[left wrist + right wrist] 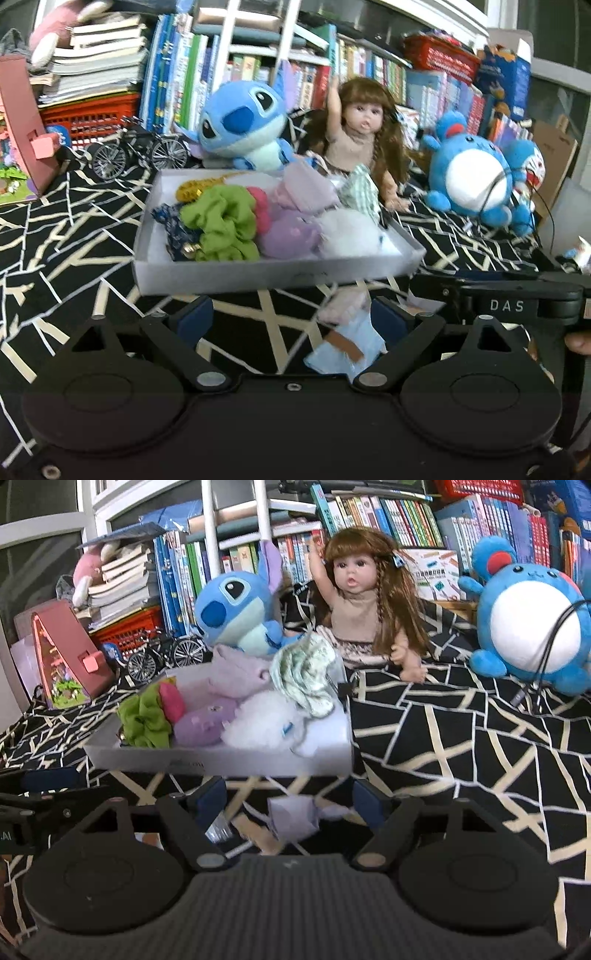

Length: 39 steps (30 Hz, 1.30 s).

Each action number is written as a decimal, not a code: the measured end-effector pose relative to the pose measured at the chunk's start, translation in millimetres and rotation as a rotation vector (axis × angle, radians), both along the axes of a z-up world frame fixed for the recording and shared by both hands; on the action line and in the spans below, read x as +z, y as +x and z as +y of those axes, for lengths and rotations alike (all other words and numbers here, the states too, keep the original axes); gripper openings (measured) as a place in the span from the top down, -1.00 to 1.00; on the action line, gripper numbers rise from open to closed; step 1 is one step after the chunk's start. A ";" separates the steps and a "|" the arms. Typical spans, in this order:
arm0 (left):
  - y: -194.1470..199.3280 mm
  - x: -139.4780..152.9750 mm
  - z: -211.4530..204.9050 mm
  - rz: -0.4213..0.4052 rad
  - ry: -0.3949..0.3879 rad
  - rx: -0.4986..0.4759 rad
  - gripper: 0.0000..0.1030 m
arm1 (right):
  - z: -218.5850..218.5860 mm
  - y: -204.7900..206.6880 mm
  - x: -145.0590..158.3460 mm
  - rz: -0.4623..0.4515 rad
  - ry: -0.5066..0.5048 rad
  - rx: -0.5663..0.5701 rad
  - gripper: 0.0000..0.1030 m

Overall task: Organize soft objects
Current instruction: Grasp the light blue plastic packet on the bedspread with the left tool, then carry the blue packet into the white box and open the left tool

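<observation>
I have both grippers low over the black cloth [74,236] with its cream cracked-line pattern. The left gripper [291,317] stands spread wide, its blue pads apart; a small pale-blue packet [347,350] with a brown strip lies on the cloth between them, near the right-hand pad, and I cannot tell whether it touches. The right gripper [288,799] is likewise released, with a crumpled lilac scrap [293,818] lying loose between its pads.

Just ahead sits the shallow white cardboard tray [258,275], square-walled and matte. Inside it lie the soft things: a ruffled green scrunchie [221,221], a fluffy white ball [349,230], a rounded purple plush [288,232], a folded mauve cloth [303,184] and a crinkled green-checked cloth [360,190] against the far right corner.

Behind the tray sit a blue plush toy [240,125], a long-haired doll [364,125] and a round blue-and-white plush [472,177].
</observation>
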<state>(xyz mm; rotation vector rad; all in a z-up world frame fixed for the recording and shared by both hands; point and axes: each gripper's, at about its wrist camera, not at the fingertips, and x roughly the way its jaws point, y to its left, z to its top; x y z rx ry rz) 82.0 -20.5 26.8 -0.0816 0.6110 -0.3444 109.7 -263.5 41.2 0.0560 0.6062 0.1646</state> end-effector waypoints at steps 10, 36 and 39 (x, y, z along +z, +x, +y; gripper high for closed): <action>-6.7 -13.3 -19.9 0.041 -0.003 -0.079 -0.46 | -4.2 -8.7 -8.1 0.013 -0.013 0.007 -0.64; -5.6 -24.0 -43.1 0.071 0.047 -0.135 0.35 | 3.0 -3.0 -8.4 0.028 -0.014 -0.012 0.40; -8.9 -20.7 -43.4 0.062 0.048 -0.146 0.37 | 2.1 -4.0 -6.2 0.022 -0.012 -0.017 0.41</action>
